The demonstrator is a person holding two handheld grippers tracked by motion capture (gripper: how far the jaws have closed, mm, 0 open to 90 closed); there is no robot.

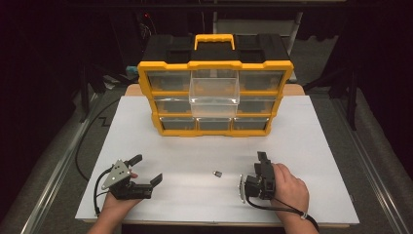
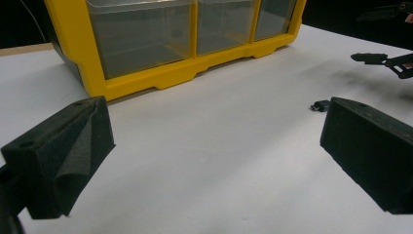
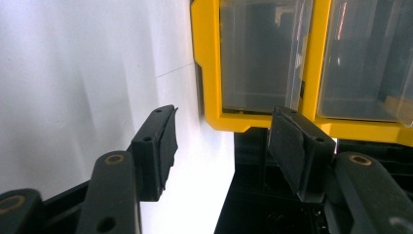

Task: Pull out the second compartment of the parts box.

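A small dark part [image 1: 217,173] lies on the white table [image 1: 311,146] between both grippers, too tiny to identify. Left gripper [image 1: 146,169] gapes wide, empty; right gripper [image 1: 262,161] half open, empty, its lower jaw hidden from above.

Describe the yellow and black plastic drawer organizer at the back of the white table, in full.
The yellow and black plastic drawer organizer stands upright at the far side of the white table, resting on it. A yellow frame holds three rows of three clear plastic drawers; its top is black with a yellow carry handle. The top middle clear drawer is pulled out toward the person; the rest look pushed in. Neither gripper touches it.
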